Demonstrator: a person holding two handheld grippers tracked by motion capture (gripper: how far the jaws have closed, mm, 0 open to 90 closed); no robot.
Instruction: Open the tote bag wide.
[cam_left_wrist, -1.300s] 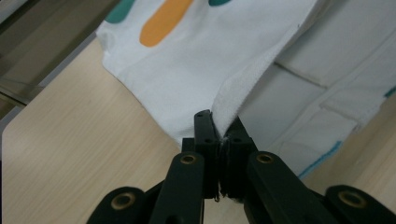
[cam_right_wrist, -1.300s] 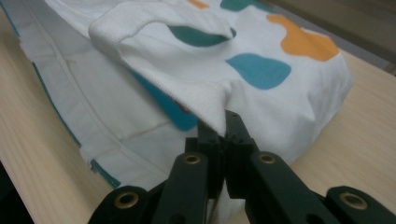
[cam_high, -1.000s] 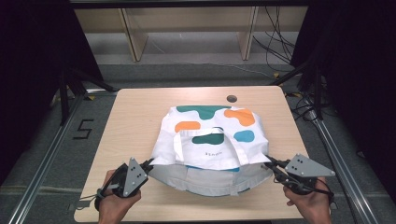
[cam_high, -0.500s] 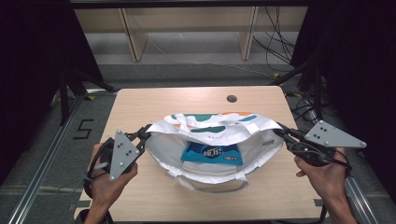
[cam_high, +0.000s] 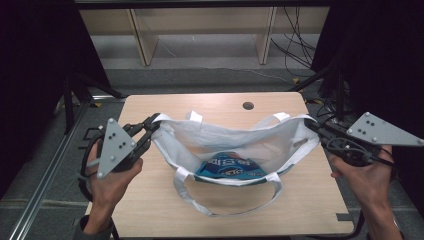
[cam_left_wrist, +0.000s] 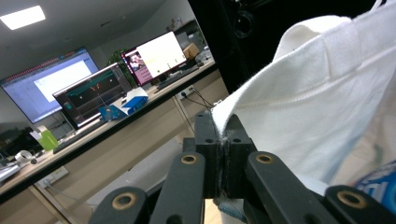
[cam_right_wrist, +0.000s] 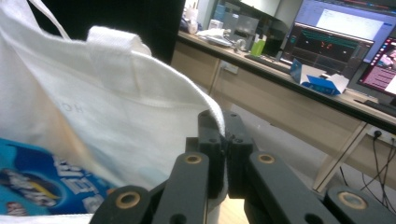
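The left gripper (cam_high: 151, 126) and right gripper (cam_high: 314, 128) each pinch one end of the white tote bag (cam_high: 235, 142), holding it open. A blue packet (cam_high: 230, 166) lies inside the bag.

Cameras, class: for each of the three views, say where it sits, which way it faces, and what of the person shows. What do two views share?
High view: above the table, looking forward and down; both hands show, left gripper and right gripper clamping the bag.
Left gripper view: rides the left gripper, facing monitors.
Right gripper view: rides the right gripper, facing monitors.
Shared: both show the bag and blue packet.
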